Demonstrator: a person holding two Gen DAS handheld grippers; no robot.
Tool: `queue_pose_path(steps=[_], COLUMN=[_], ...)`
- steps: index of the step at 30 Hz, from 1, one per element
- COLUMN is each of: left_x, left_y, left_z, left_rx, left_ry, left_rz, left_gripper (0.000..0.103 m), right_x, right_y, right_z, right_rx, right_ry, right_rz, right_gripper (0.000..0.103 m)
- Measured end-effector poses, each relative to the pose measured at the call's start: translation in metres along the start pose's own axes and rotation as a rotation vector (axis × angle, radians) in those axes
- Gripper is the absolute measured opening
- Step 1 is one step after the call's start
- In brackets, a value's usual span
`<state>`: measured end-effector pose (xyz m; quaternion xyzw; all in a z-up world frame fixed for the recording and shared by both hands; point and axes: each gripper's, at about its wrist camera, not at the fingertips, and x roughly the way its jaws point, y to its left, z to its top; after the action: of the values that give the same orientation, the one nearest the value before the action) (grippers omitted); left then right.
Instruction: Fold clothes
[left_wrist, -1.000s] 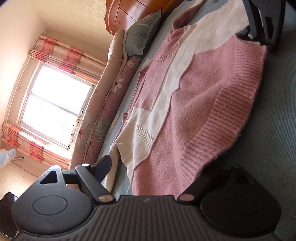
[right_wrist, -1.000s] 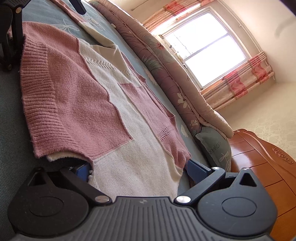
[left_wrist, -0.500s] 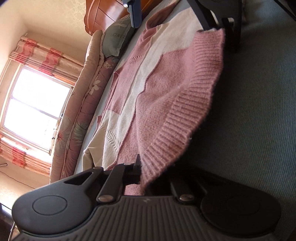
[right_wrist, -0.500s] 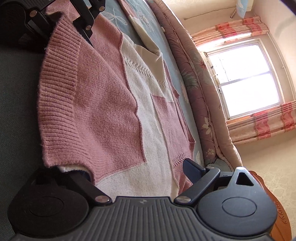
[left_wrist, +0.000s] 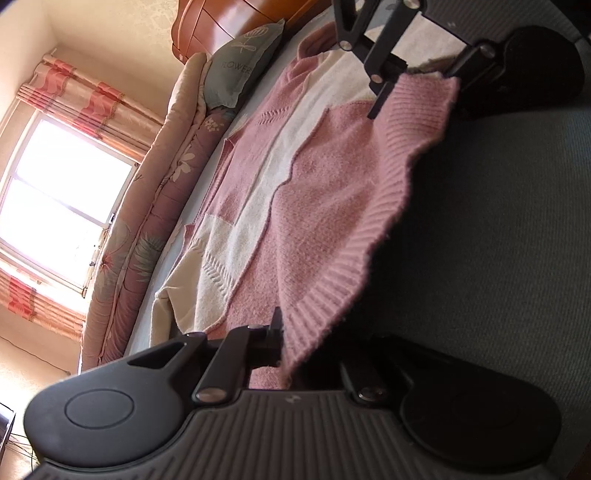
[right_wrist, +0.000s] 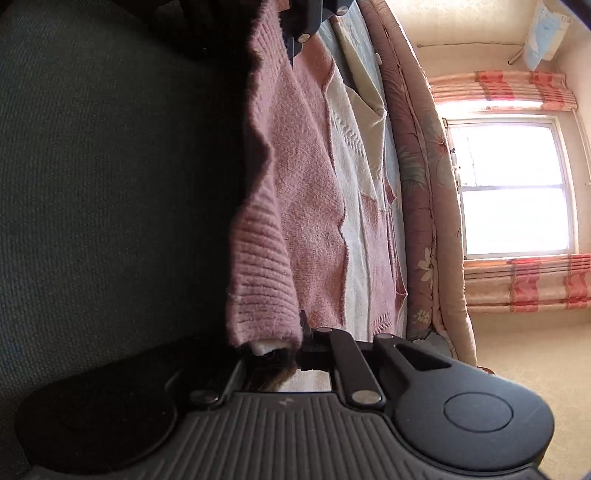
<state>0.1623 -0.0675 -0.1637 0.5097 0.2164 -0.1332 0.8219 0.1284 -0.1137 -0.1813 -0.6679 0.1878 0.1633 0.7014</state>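
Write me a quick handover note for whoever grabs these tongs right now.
Left tongs: shut on the sweater at one hem corner.
Right tongs: shut on the other hem corner.
Sweater: pink and cream, upper part flat on the bed, ribbed hem lifted.
Done: both corners gripped and raised.
Left: probably carry the hem toward the collar, lay it down, then finish folding.
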Motion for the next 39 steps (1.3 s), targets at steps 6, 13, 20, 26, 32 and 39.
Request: queue_pose_path(steps=[6,13,20,26,32,39], left_x=[-0.008,-0.028,-0.051,-0.076,-0.093,-0.109], left_y=[0.005,0.022,0.022,0.009,-0.014,-0.001], left_z=[0.000,0.003,0.009,0.007,-0.002,-0.004], left_rx=[-0.016,0.022,0.104,0.151,0.165,0.044], left_ry=[-0.005,-0.070,-0.087,-0.080,-0.051,-0.020], left_rz=[-0.022,-0.005,-0.080,-0.161,-0.229,-0.376], left_gripper=[0.002,0.002,0.002,0.002,0.002,0.013], right_x=[-0.003,-0.020,-0.048,-0.068,-0.089,-0.096], right_y=[-0.004,-0.022,-0.050,-0.051,-0.032,-0.030], right_z=[-0.007,-0.013,-0.028,-0.040,-0.048,-0.070], right_rx=[0.019,0.018,0.082,0.094,0.090,0.233], right_ry=[-0.028,-0.064,-0.111,-0.132,-0.127,-0.081], right_rz=[0.012,0.059,0.150,0.260,0.354,0.430], right_gripper=[0.010,0.009,0.009,0.009,0.010,0.016])
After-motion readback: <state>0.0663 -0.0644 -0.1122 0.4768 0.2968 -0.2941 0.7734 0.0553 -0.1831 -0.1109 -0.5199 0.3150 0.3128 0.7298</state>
